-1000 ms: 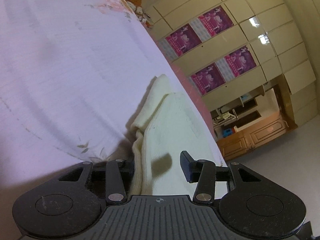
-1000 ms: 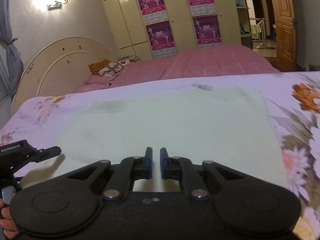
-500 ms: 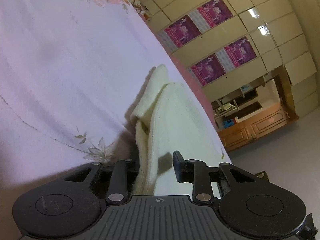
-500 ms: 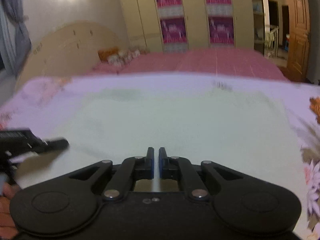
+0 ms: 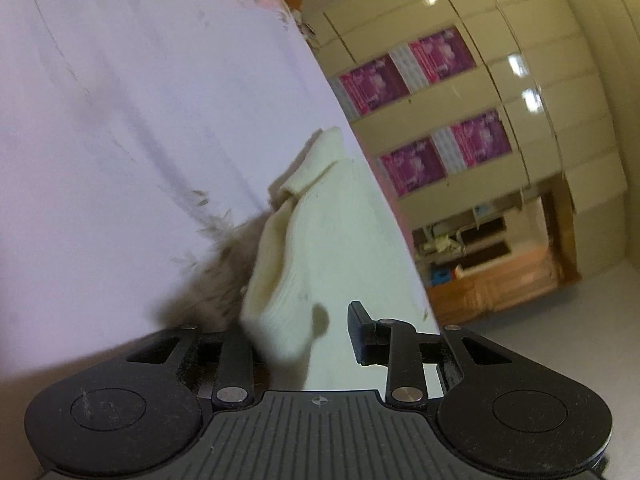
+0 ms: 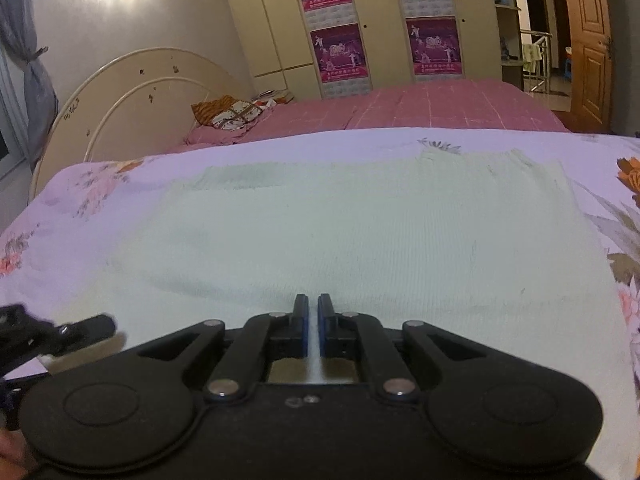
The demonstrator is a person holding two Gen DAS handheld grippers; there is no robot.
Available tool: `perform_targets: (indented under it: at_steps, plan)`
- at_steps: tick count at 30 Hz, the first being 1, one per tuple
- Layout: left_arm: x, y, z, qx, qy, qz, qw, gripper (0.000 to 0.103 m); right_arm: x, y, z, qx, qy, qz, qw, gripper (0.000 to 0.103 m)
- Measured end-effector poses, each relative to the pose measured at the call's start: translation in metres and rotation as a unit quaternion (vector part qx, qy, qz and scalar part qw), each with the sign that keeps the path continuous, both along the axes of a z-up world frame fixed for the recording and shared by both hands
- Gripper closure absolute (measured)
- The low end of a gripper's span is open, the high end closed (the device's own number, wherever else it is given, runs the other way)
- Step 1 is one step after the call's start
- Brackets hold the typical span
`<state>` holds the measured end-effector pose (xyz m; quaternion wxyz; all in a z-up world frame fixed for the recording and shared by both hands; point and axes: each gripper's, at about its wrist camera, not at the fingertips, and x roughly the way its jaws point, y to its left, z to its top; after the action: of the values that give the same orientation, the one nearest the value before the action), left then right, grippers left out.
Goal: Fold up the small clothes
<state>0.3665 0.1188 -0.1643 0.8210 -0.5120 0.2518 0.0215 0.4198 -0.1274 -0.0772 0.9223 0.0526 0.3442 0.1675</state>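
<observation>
**Left tool narrowed beside a lifted garment edge; right tool pinched on the near hem**

Compared with the frame one second earlier, the left tool (image 5: 304,330) has narrowed its jaws and now holds that narrower gap. It has also shifted along the bed, so the floral print of the bedsheet (image 5: 120,120) lies closer to its left finger. The right-wrist view has changed little: the same spread of cloth and the same narrow jaw gap.

Left tool: jaws partly open. A raised, rolled edge of the cream knitted garment (image 5: 320,240) stands between them, lying against the left finger; the right finger (image 5: 358,334) stands clear of the cloth. Whether the left pad presses on the fabric cannot be told.

Right tool (image 6: 313,330): jaws almost fully closed, with a thin strip of the garment (image 6: 360,240) visible in the slit between the blue pads, at the near hem.

The garment lies spread flat on the bedsheet (image 6: 100,184) of the bed, its far edge towards a pink-covered bed (image 6: 440,104). The left tool (image 6: 60,334) appears at the garment's left edge.
</observation>
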Motion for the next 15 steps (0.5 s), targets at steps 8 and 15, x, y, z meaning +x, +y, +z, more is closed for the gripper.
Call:
perform_targets:
  at_steps: [8, 15]
  plan:
    - [0.033, -0.004, -0.016, -0.023, 0.010, 0.049, 0.9985, 0.095, 0.005, 0.002, -0.002, -0.011, -0.014, 0.004, 1.000, 0.097]
    - [0.046, -0.020, 0.029, 0.082, -0.018, -0.001, 0.9965, 0.096, 0.008, -0.001, -0.007, 0.001, -0.009, -0.003, 1.000, 0.101]
